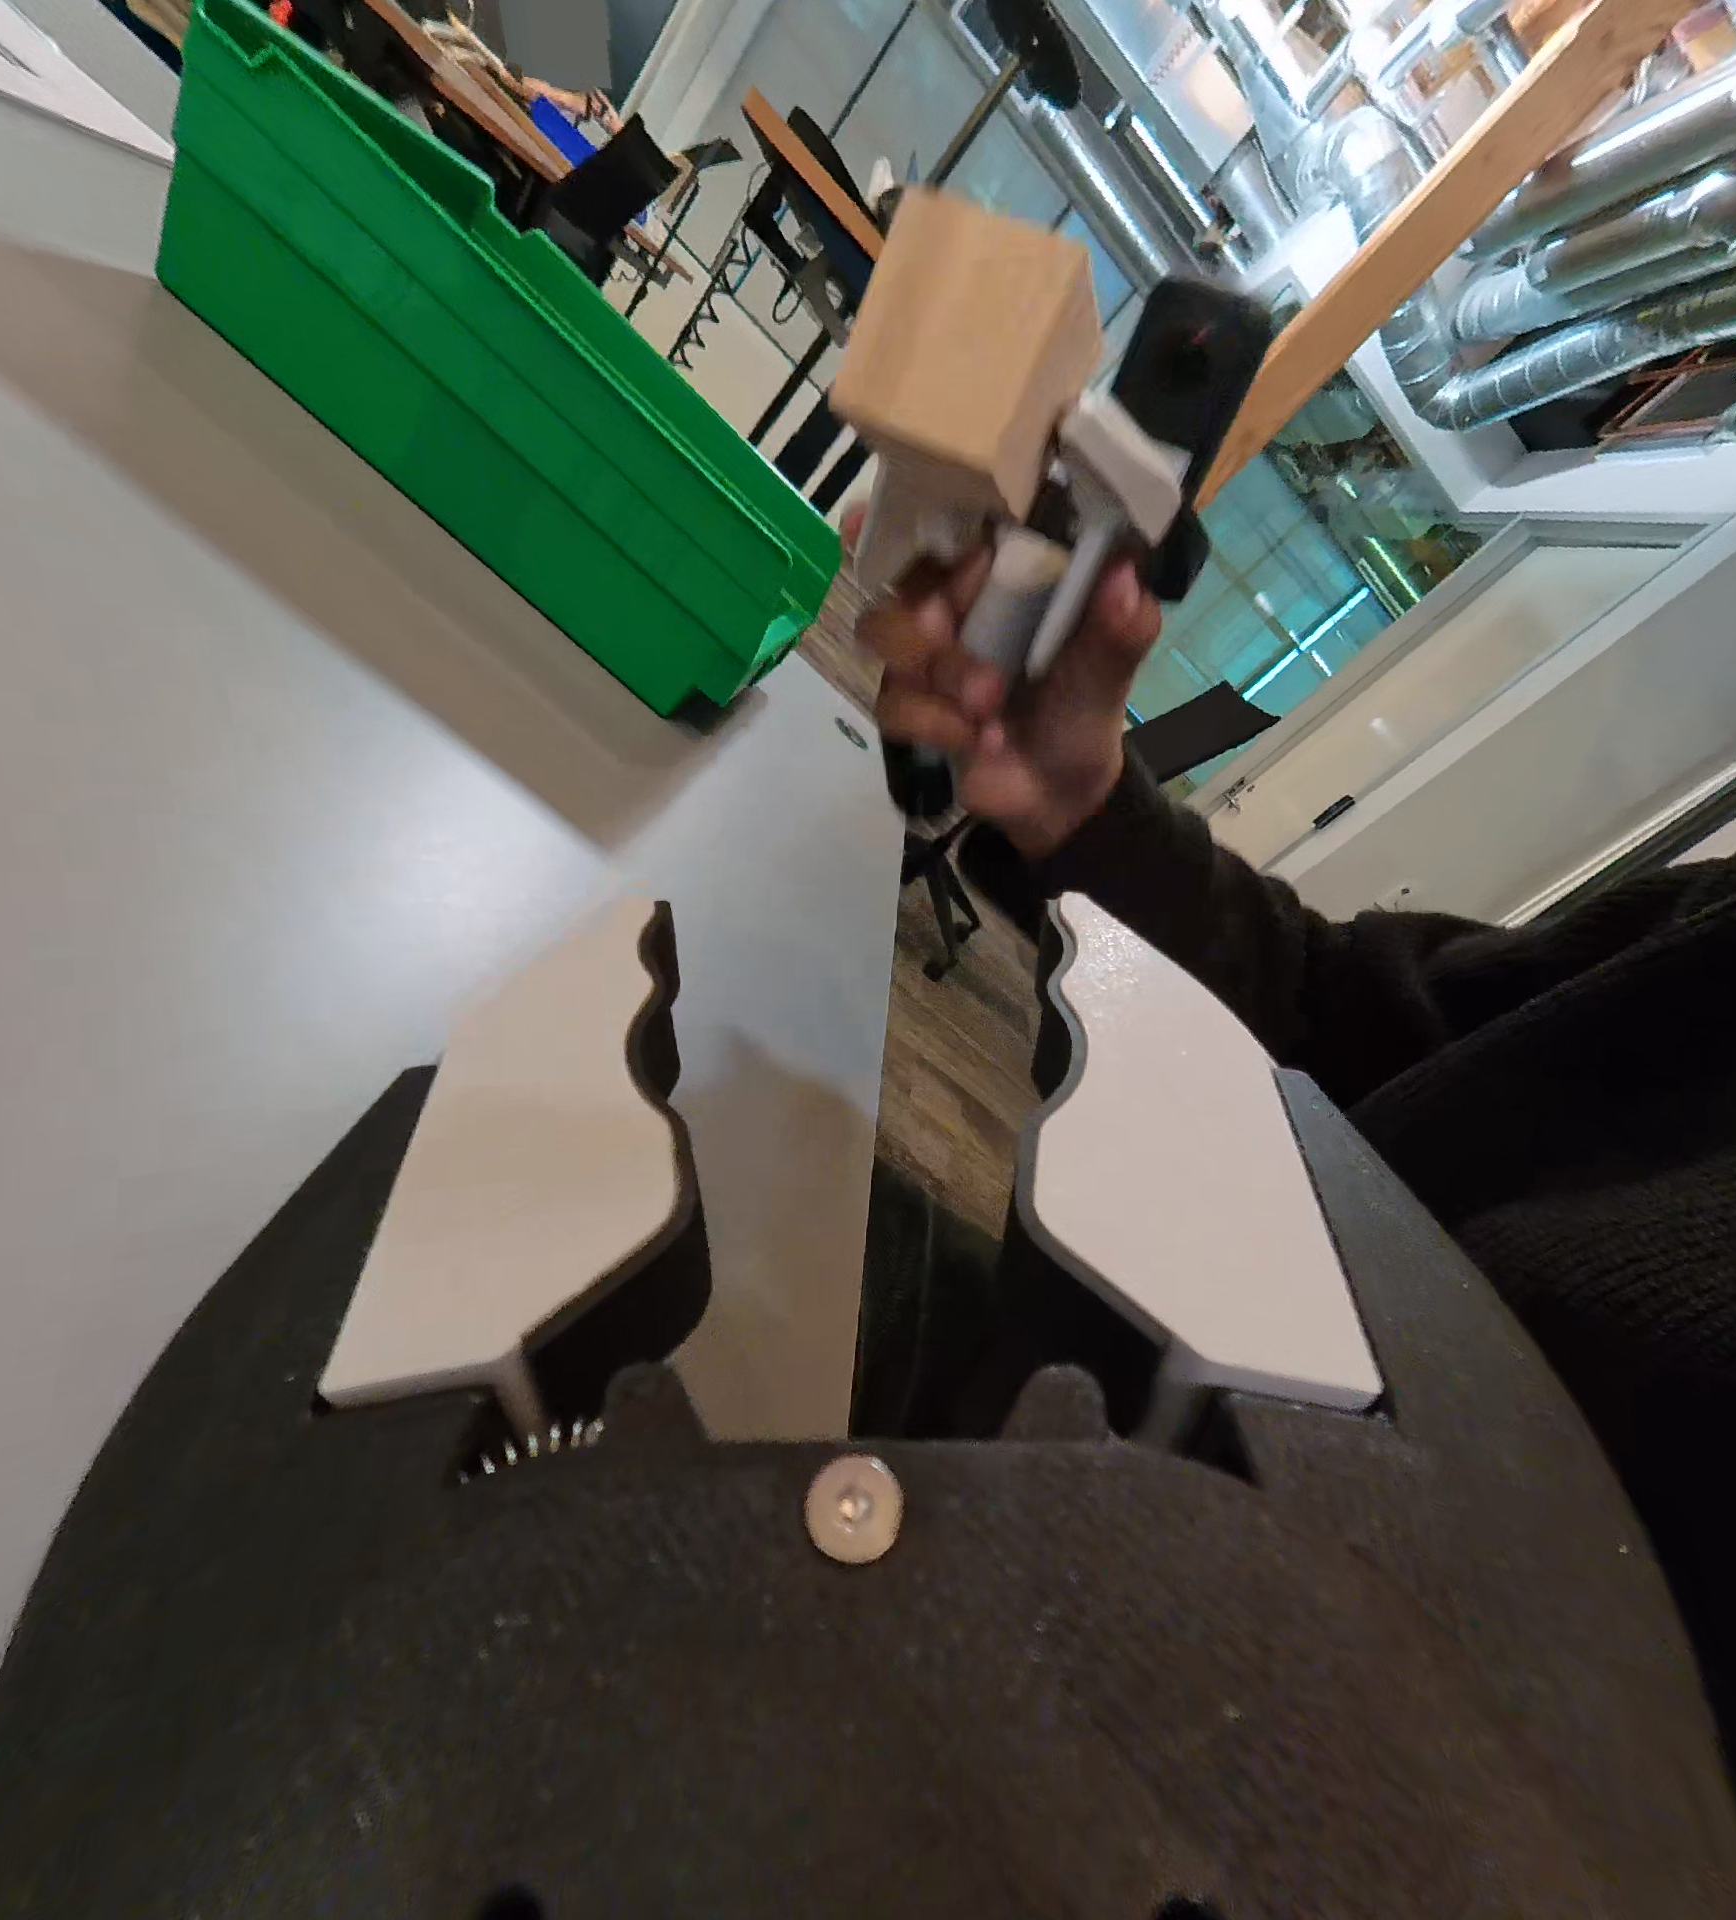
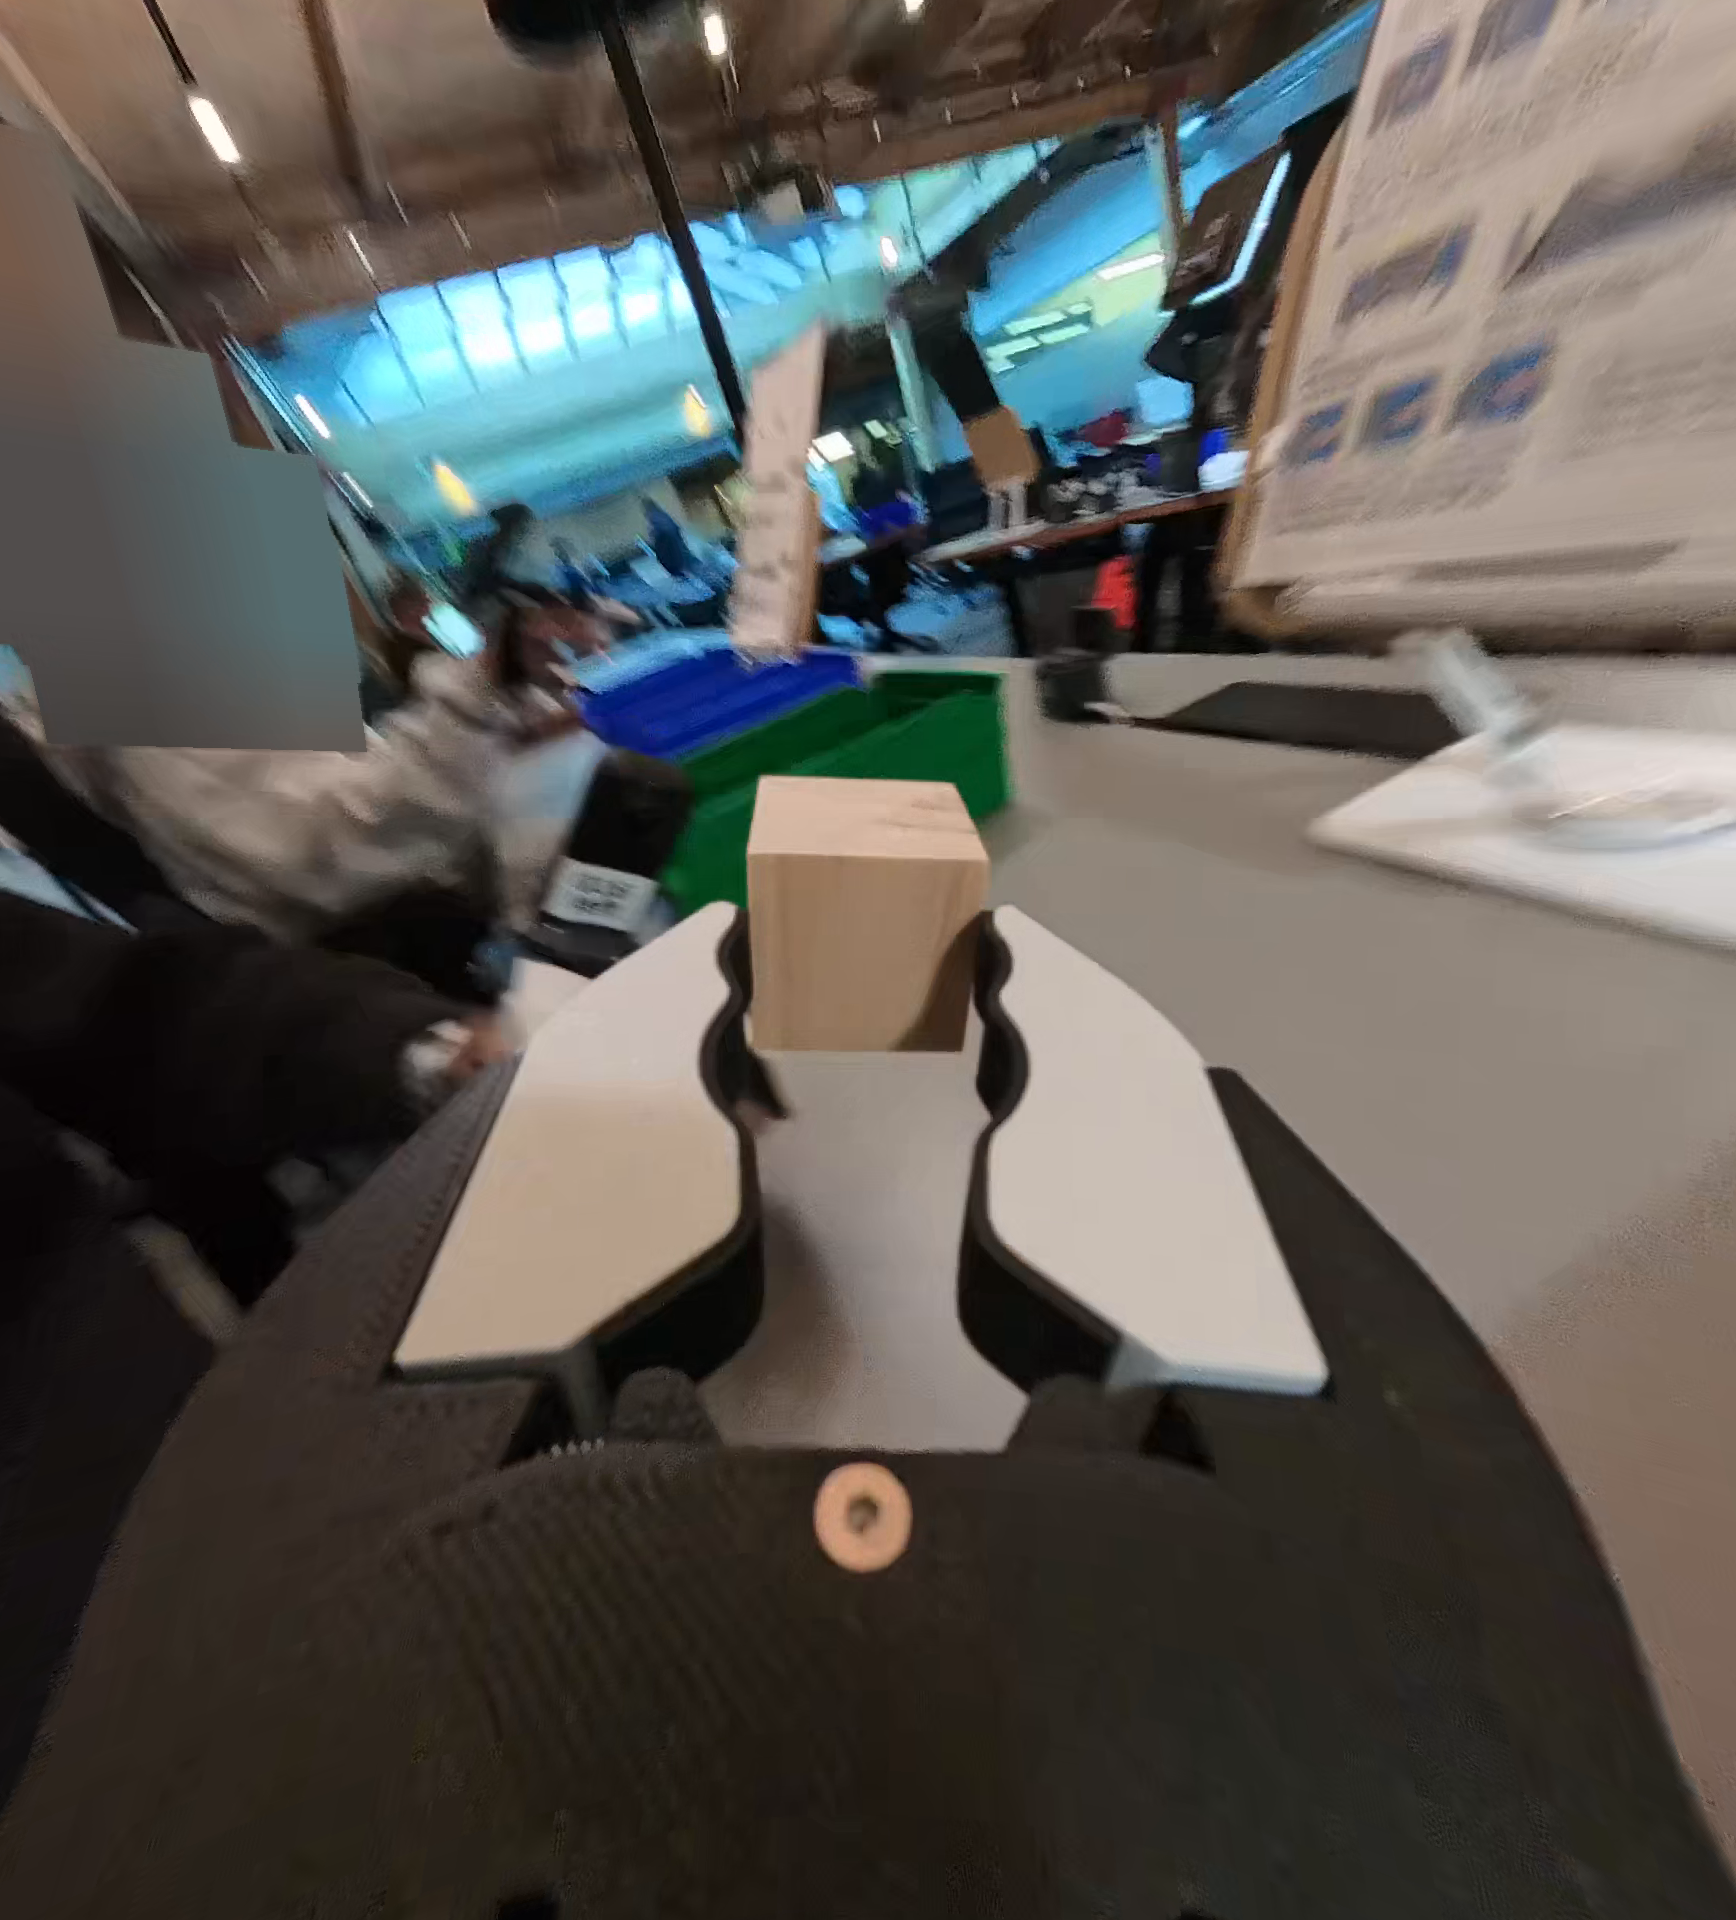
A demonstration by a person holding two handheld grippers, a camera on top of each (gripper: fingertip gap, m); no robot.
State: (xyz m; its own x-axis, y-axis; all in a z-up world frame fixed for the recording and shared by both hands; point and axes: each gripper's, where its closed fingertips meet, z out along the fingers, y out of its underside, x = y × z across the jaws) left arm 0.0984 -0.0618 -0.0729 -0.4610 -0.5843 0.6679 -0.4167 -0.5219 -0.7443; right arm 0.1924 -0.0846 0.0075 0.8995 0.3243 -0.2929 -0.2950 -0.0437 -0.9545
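Right gripper (image 2: 859,971) clamps pale wooden cube (image 2: 864,914), lifted near green plastic bin (image 2: 905,727); left gripper (image 1: 859,914) fingers apart, empty, beside the bin.

Your left gripper (image 1: 859,1023), pale grey fingers on a black body, has its jaws spread wide and nothing between them. Your right gripper (image 2: 859,971) is clamped on a pale wooden cube (image 2: 864,914) at the fingertips. Your right hand (image 1: 1009,717), in a dark knit sleeve (image 1: 1363,987), holds that gripper raised.
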